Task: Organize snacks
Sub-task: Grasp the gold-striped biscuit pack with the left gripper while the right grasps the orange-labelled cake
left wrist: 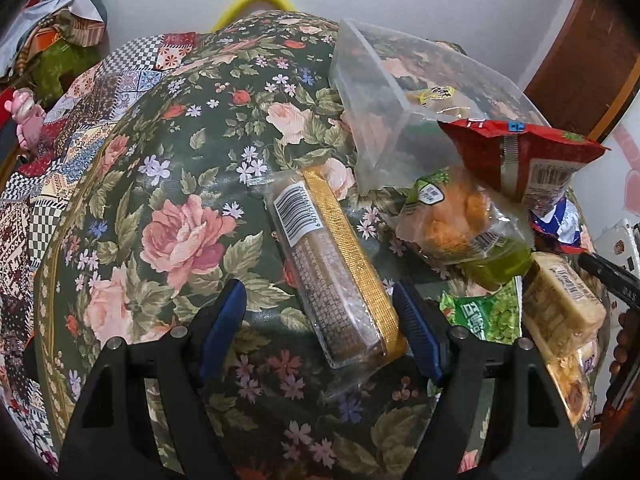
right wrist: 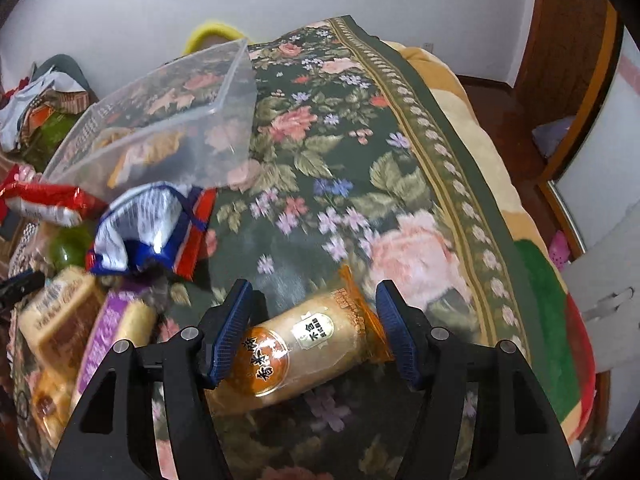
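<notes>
Left wrist view: a floral tablecloth (left wrist: 176, 168) covers the table, and a clear plastic container (left wrist: 376, 104) stands at its far side with a few snacks already inside. A heap of packets lies to the right: a red packet (left wrist: 520, 152), a clear bag with orange pieces (left wrist: 452, 216), a green packet (left wrist: 484, 312) and a pale wafer pack (left wrist: 560, 300). Nearest is a long gold-edged bar (left wrist: 340, 272), lying lengthwise between the jaws of the left gripper (left wrist: 320, 312); the jaws stand open, the right pad close to the bar's gold edge, the left pad well apart from it. Risk: closing from this offset probably pushes the bar sideways or pinches only its loose wrapper, so that it slips out on the lift.

Right wrist view: the same container (right wrist: 160, 120) sits at upper left, beyond a blue-and-white packet (right wrist: 152, 224). The right gripper (right wrist: 312, 328) straddles a round rice cake in an orange wrapper (right wrist: 304, 352). The left pad appears to touch the wrapper; the right pad meets, at most, the crimped end, so the jaws count as open, no firm grip being evident. Risk: the cake lies skewed across the gap, and a hold on the crimped film alone would likely let it swing or drop short of the container. Both grippers working near the heap may also knock neighbouring packets.
</notes>
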Available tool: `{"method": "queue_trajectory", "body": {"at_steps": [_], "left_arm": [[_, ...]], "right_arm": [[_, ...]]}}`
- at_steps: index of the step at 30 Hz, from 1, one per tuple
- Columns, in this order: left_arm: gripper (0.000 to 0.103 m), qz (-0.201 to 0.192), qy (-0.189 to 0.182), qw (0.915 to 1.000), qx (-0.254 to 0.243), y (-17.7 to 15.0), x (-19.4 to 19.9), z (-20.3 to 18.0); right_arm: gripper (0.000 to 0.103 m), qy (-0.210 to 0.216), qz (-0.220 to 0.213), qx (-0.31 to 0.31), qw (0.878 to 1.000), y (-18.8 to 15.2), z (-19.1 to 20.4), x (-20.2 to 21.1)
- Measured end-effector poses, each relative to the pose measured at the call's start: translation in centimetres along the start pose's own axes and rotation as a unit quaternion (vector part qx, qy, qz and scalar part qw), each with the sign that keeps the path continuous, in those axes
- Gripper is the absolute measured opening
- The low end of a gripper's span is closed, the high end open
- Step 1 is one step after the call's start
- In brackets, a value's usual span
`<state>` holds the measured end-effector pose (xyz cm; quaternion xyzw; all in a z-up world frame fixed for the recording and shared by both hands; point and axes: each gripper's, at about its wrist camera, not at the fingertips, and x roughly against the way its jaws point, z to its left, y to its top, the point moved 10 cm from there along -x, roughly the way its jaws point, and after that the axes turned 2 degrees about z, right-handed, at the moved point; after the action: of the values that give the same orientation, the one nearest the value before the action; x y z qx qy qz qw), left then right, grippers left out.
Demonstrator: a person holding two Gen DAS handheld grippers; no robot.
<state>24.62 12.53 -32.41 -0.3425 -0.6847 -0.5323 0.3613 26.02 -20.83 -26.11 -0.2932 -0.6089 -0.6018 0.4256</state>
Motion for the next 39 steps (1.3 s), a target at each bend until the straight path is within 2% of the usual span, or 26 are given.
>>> {"method": "queue_trajectory", "body": {"at_steps": [6, 10, 13, 17, 23, 28, 32, 34, 35, 37, 38, 39], "left_arm": [[0.074, -0.011, 0.009, 0.9999, -0.006, 0.1, -0.1, 0.5], [0.056, -0.011, 0.011, 0.9998, -0.009, 0.3, -0.4, 0.7], [0.043, -0.008, 0.009, 0.9999, -0.012, 0.7, -1.0, 0.4], [0.04, -0.017, 0.02, 0.9996, -0.012, 1.3, -1.5, 0.4], [0.038, -0.026, 0.032, 0.9991, -0.009, 0.9, -0.9, 0.8], [0.038, -0.025, 0.033, 0.9988, -0.027, -0.2, -0.2, 0.9], [0.041, -0.023, 0.034, 0.9987, -0.031, -0.4, -0.2, 0.9], [0.041, -0.023, 0.041, 0.9984, -0.031, -0.3, -0.6, 1.0], [0.041, -0.027, 0.049, 0.9979, -0.031, -0.2, -0.8, 1.1], [0.041, -0.036, 0.063, 0.9969, -0.033, 0.3, -1.2, 1.2], [0.039, -0.037, 0.065, 0.9967, -0.032, 0.5, -1.4, 1.2], [0.038, -0.039, 0.065, 0.9967, -0.029, 0.6, -1.4, 1.2]], "right_arm": [[0.061, -0.002, -0.001, -0.014, 1.0, -1.0, -1.2, 1.3], [0.062, 0.008, -0.01, -0.032, 0.999, -1.1, -1.4, 2.9], [0.071, 0.015, -0.025, -0.043, 0.999, -0.9, -1.4, 4.2], [0.072, 0.025, -0.023, -0.047, 0.998, -1.5, -0.9, 4.8], [0.072, 0.034, 0.009, -0.045, 0.998, -2.9, 0.1, 2.7], [0.072, 0.06, 0.012, -0.064, 0.996, -1.6, 0.6, 1.6], [0.072, 0.042, 0.011, -0.039, 0.998, -1.1, 1.3, 0.2], [0.065, 0.023, 0.004, -0.022, 0.999, -1.0, 1.6, 0.0], [0.057, 0.01, -0.001, -0.012, 1.0, -0.9, 1.7, -0.1], [0.047, -0.005, -0.009, -0.008, 1.0, -0.9, 1.4, -0.1], [0.037, -0.01, -0.013, -0.008, 1.0, -1.0, 1.2, 0.0], [0.032, -0.014, -0.015, -0.007, 1.0, -1.0, 1.0, 0.1]]}}
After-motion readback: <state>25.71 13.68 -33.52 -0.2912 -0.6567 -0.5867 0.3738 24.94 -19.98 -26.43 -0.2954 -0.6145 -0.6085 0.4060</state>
